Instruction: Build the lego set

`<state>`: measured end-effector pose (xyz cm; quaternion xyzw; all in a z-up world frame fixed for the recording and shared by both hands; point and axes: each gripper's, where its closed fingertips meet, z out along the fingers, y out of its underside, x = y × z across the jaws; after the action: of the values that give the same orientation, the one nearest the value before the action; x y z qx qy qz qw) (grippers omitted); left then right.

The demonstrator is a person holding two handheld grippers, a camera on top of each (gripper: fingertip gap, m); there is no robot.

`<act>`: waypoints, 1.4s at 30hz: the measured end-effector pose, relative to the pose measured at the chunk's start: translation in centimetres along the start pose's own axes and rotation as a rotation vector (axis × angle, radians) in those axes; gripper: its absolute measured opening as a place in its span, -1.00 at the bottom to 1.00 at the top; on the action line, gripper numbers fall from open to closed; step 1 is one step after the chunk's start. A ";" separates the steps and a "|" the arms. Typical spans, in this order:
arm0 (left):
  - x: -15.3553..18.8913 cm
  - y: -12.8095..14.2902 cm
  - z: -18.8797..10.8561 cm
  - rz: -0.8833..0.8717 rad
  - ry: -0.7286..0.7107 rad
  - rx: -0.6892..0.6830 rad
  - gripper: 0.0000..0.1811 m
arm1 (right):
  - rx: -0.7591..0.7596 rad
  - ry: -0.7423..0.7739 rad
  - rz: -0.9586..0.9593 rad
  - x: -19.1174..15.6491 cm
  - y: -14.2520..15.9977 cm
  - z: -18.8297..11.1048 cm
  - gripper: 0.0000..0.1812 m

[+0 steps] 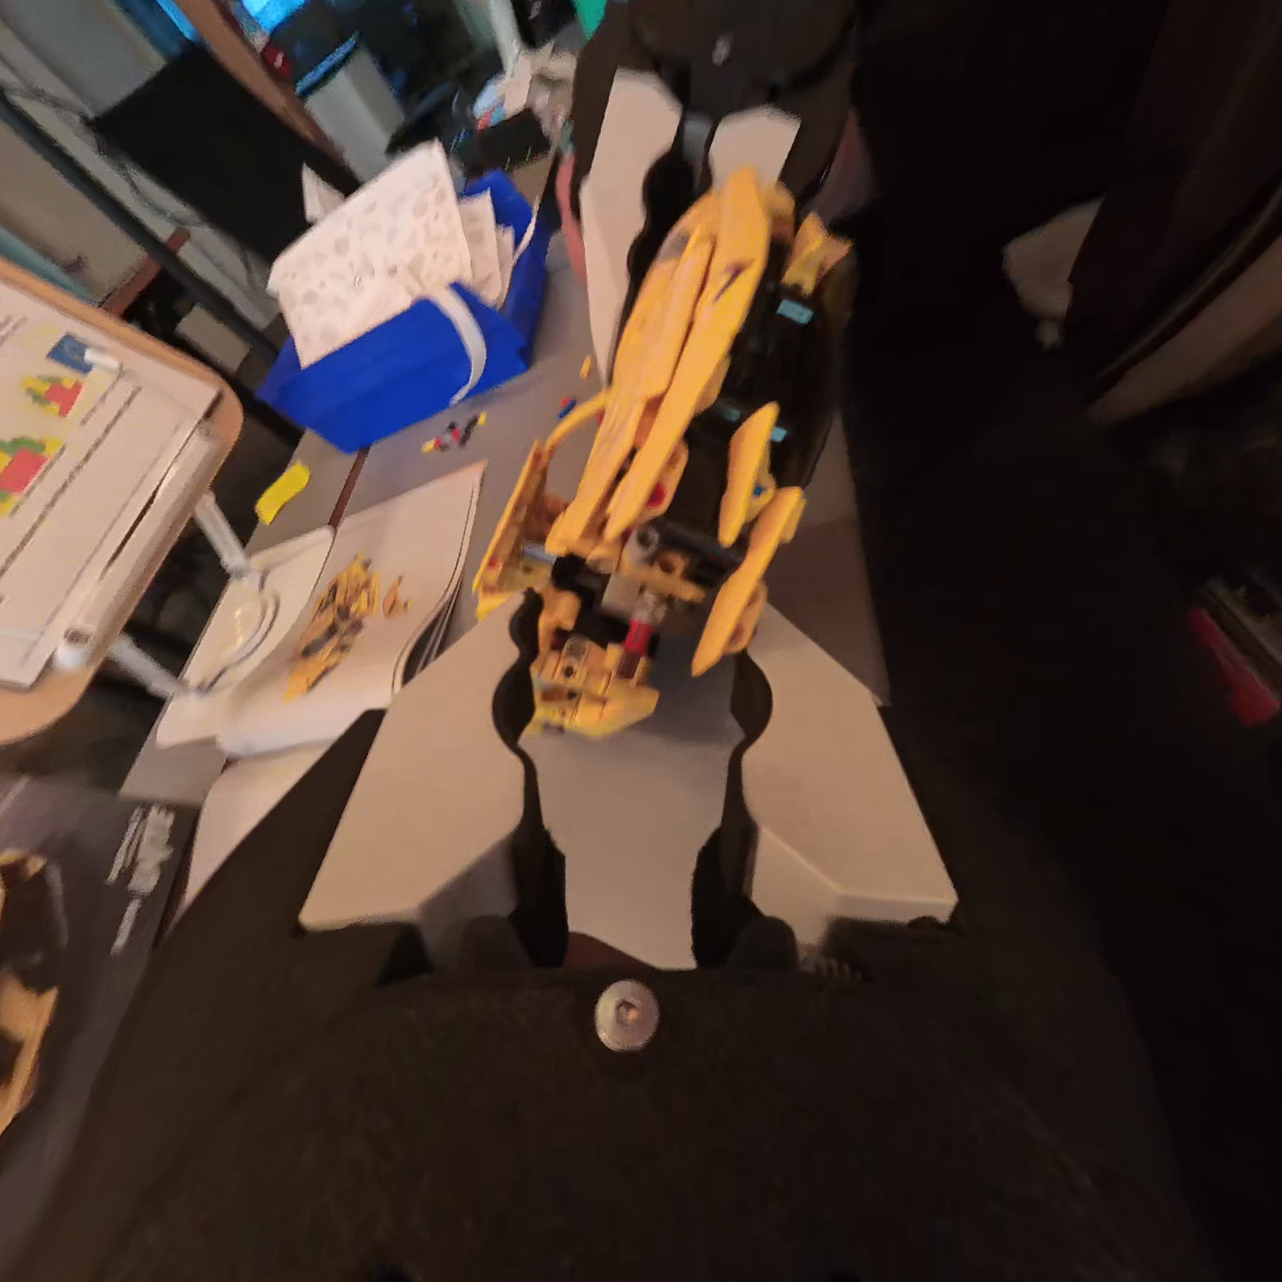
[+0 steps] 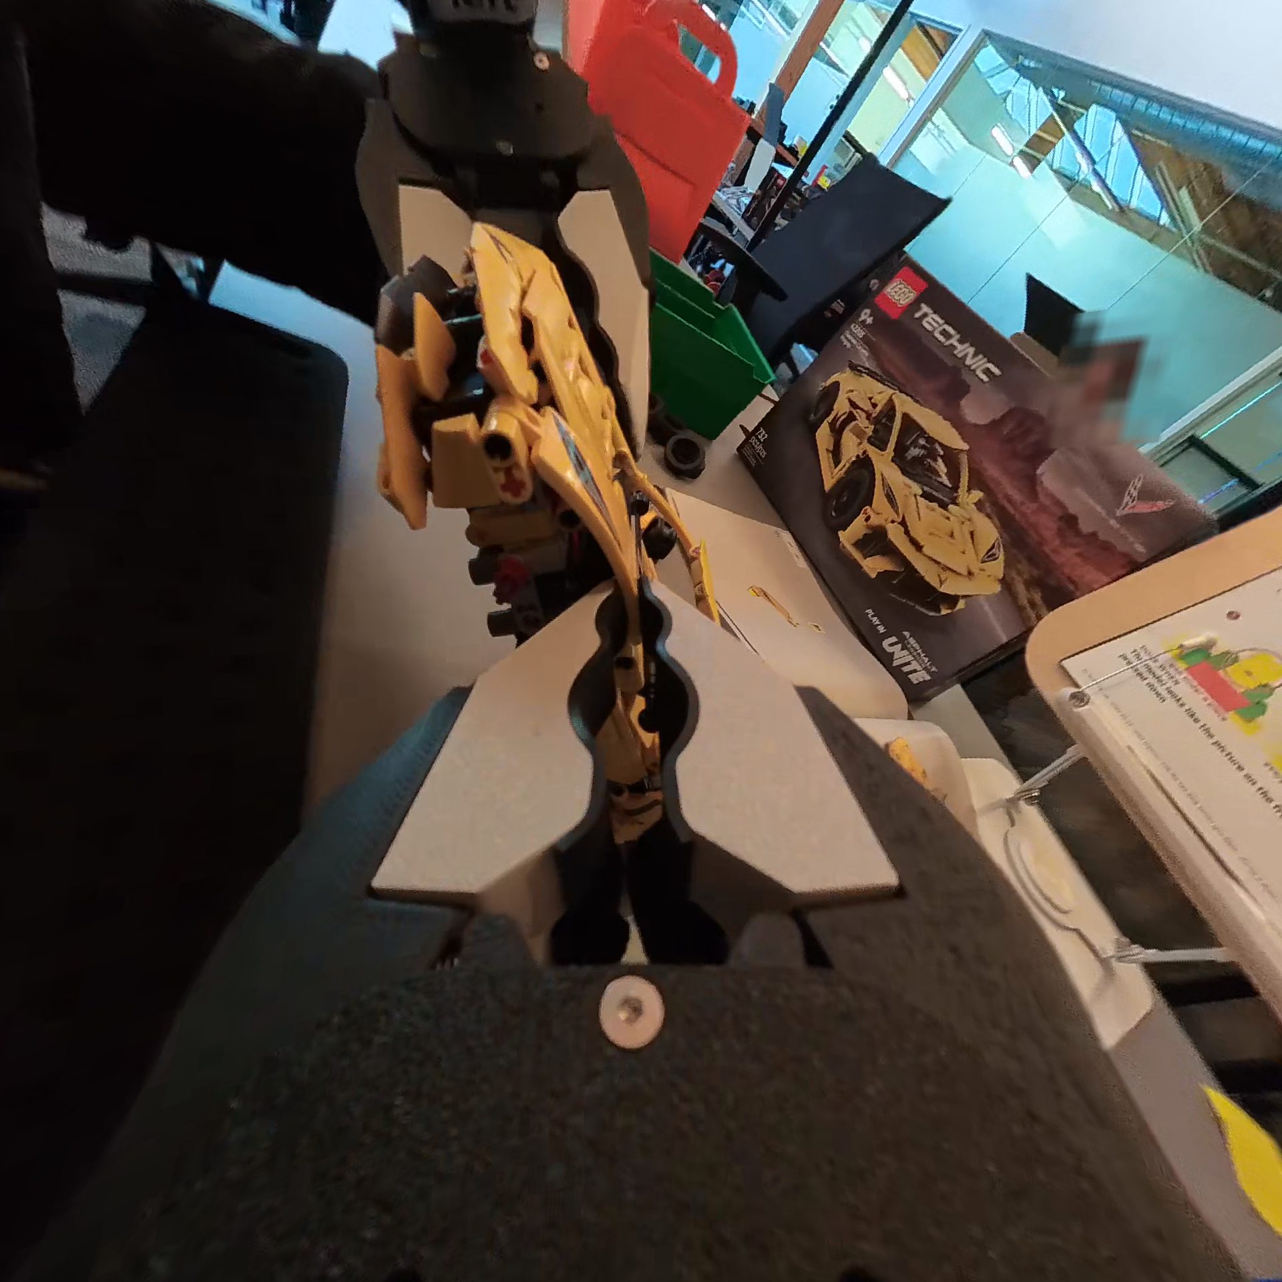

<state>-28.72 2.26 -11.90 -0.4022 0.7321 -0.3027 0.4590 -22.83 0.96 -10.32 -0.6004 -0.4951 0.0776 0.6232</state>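
The yellow and black lego car [image 1: 666, 388] hangs in the air between my two grippers, above the grey table [image 1: 416, 479]. In the right wrist view my right gripper [image 2: 635, 610] is shut on a thin yellow body panel at one end of the car [image 2: 527, 388]. It also shows at the top of the left wrist view [image 1: 701, 166]. My left gripper [image 1: 635, 645] stands open around the car's other end. That end rests near the left finger, and a gap shows at the right finger [image 1: 756, 687]. The left gripper also shows at the top of the right wrist view [image 2: 513, 333].
A blue bin [image 1: 409, 368] with paper bags and some loose small pieces [image 1: 454, 433] lie beyond an open instruction booklet [image 1: 388, 590]. The set's box [image 2: 957, 485], a green bin [image 2: 701, 354], black tyres [image 2: 683, 451] and a stand with a printed sheet [image 2: 1179, 728] are on the right. There is about 7 cm between the tips of the two grippers.
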 end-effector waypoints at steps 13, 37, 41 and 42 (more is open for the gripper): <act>4.2 5.5 -5.8 -0.385 -0.164 -0.098 -0.42 | -0.163 0.041 -0.546 -4.4 4.8 2.5 -0.97; -7.3 8.7 4.9 -1.142 0.069 0.040 -0.30 | -0.481 -0.016 0.202 -1.2 12.7 -4.5 -0.37; -11.3 10.4 6.6 -1.255 0.019 0.008 -0.26 | -0.303 -0.011 1.012 -1.7 8.7 -3.8 -0.15; -11.9 11.0 7.2 -1.282 0.016 -0.025 -0.26 | -0.275 -0.033 1.161 -2.3 8.4 -3.0 -0.13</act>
<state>-22.51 17.47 -18.56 -0.7631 0.3533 -0.5115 0.1766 -17.63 -0.42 -17.79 -0.8466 -0.1011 0.3503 0.3877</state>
